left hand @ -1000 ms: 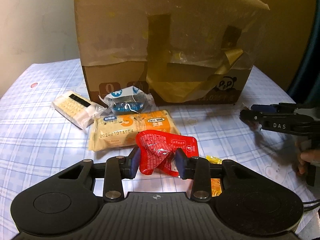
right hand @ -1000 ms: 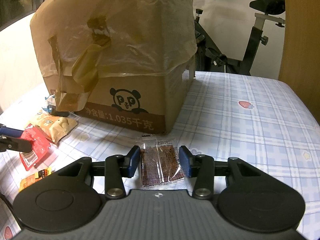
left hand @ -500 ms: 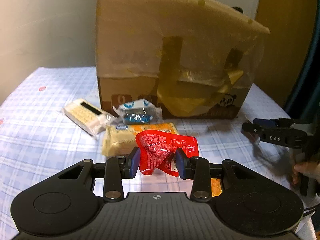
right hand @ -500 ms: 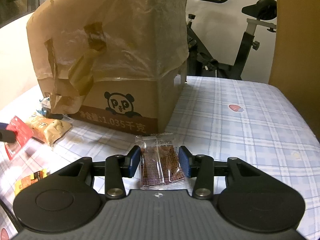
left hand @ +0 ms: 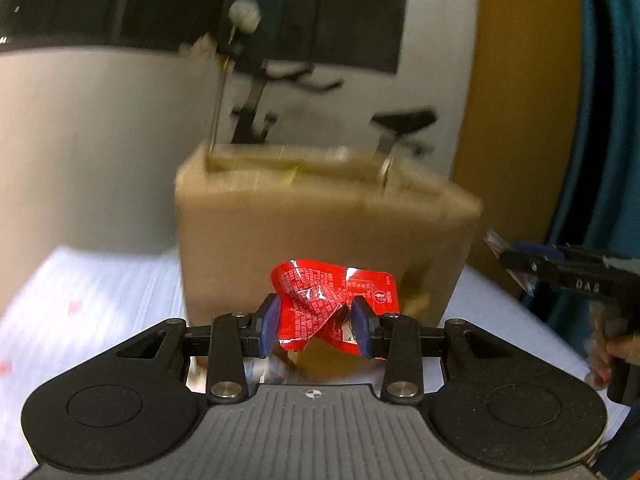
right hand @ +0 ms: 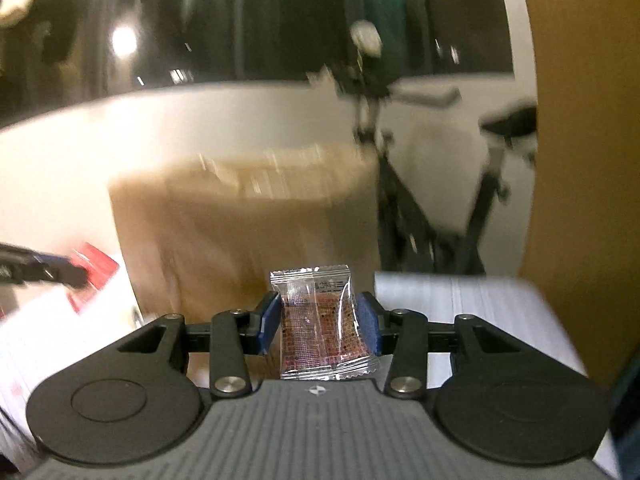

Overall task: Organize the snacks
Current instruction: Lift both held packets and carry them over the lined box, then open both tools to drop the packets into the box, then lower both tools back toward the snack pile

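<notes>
Crumpling between blue pads, a shiny red packet [left hand: 334, 304]

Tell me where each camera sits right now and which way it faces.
Left wrist: on the left gripper, facing the cardboard box; jaws clamp a red packet; the person's right hand shows.
Right wrist: on the right gripper, facing the same box; jaws clamp a clear packet.
Shared: box, table, exercise bike, each other's gripper.

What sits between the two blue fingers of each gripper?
Left wrist view: a crumpled red packet between the left gripper's fingers. Right wrist view: a clear packet between the right's.
</notes>
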Tool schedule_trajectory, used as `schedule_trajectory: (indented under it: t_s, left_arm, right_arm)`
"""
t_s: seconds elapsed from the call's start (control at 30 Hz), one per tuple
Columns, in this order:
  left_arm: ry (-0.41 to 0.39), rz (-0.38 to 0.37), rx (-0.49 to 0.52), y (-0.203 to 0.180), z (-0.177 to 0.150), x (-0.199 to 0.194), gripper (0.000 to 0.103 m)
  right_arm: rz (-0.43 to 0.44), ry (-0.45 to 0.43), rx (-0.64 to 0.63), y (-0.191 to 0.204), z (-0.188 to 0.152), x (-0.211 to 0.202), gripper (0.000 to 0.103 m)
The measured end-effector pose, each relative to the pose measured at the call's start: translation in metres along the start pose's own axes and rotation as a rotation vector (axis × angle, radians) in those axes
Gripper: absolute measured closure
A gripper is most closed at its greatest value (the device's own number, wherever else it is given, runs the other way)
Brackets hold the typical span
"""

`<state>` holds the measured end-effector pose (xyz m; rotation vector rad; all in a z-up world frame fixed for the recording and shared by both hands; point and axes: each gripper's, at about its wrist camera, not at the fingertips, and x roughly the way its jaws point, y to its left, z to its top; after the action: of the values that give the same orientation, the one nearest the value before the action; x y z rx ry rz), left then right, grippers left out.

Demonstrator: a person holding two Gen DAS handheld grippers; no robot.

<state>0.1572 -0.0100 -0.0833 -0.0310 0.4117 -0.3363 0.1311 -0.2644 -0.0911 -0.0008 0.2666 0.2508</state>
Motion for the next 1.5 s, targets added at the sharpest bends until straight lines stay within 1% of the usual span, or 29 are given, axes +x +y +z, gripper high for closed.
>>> schedule_trajectory:
  t_s: [0.1, 0.2, 0.27, 0.37, 0.4, 0.47, 0.53, 0.67, 0.73, 0.8, 0.83, 0.87, 0.9, 0.93, 0.97, 1.03, 1.17, 1.27, 1.37, 1.5]
  left_arm:
    - [-0.05, -0.02, 0.015, 0.0, 0.03, 0.001, 0.062]
    - [-0.076, -0.031, 0.026, 0.001, 0.057, 0.011, 0.062]
    - [-0.087, -0.034, 0.033, 0.001, 0.071, 0.021, 0.062]
    - [-0.07, -0.033, 0.018, 0.006, 0.09, 0.048, 0.062]
    - [-0.057, -0.034, 0.015, 0.007, 0.096, 0.058, 0.062]
    - [-0.047, -0.009, 0.033, 0.008, 0.103, 0.074, 0.062]
    - [-0.024, 0.006, 0.04, 0.01, 0.108, 0.088, 0.062]
    - [0.007, 0.019, 0.014, 0.016, 0.11, 0.105, 0.059]
    - [0.027, 0.044, 0.026, 0.015, 0.109, 0.113, 0.056]
    - [0.05, 0.069, 0.034, 0.019, 0.109, 0.123, 0.055]
    - [0.059, 0.073, 0.032, 0.02, 0.109, 0.125, 0.051]
    - [0.065, 0.075, 0.026, 0.023, 0.108, 0.125, 0.043]
    - [0.063, 0.075, 0.018, 0.025, 0.107, 0.124, 0.039]
    - [0.055, 0.071, 0.014, 0.03, 0.106, 0.121, 0.033]
    - [0.048, 0.071, 0.013, 0.032, 0.105, 0.117, 0.032]
    - [0.042, 0.073, 0.019, 0.034, 0.103, 0.108, 0.032]
    - [0.021, 0.057, 0.059, 0.034, 0.1, 0.087, 0.031]
    - [0.009, 0.046, 0.083, 0.036, 0.096, 0.064, 0.031]
    - [0.0, 0.037, 0.078, 0.038, 0.092, 0.044, 0.031]
    - [-0.011, 0.022, 0.057, 0.042, 0.081, 0.017, 0.031]
  right_arm:
    - [0.035, -0.049, -0.005, 0.007, 0.039, 0.009, 0.058]
    - [0.062, -0.06, 0.015, 0.01, 0.067, 0.03, 0.058]
    - [0.067, -0.036, 0.015, 0.013, 0.081, 0.05, 0.058]
    - [0.051, 0.036, 0.034, 0.015, 0.093, 0.088, 0.058]
    - [0.046, 0.059, 0.053, 0.013, 0.094, 0.099, 0.058]
    - [0.024, 0.102, 0.087, 0.011, 0.092, 0.119, 0.058]
    - [0.003, 0.134, 0.093, 0.013, 0.092, 0.132, 0.058]
    - [-0.04, 0.178, 0.064, 0.02, 0.086, 0.147, 0.058]
    - [-0.056, 0.188, 0.058, 0.022, 0.085, 0.149, 0.058]
    - [-0.071, 0.197, 0.044, 0.024, 0.084, 0.15, 0.057]
    - [-0.078, 0.202, 0.033, 0.024, 0.083, 0.15, 0.054]
    - [-0.083, 0.202, 0.024, 0.025, 0.083, 0.15, 0.053]
    - [-0.083, 0.199, 0.016, 0.025, 0.082, 0.148, 0.051]
    - [-0.082, 0.192, 0.011, 0.025, 0.08, 0.144, 0.047]
    - [-0.08, 0.185, 0.009, 0.025, 0.079, 0.14, 0.038]
    - [-0.077, 0.167, 0.01, 0.025, 0.077, 0.131, 0.035]
    - [-0.05, 0.132, 0.013, 0.026, 0.077, 0.112, 0.035]
    - [-0.03, 0.103, 0.007, 0.03, 0.075, 0.095, 0.035]
    - [-0.019, 0.082, 0.006, 0.033, 0.072, 0.079, 0.035]
    - [0.003, 0.067, 0.059, 0.029, 0.066, 0.059, 0.035]
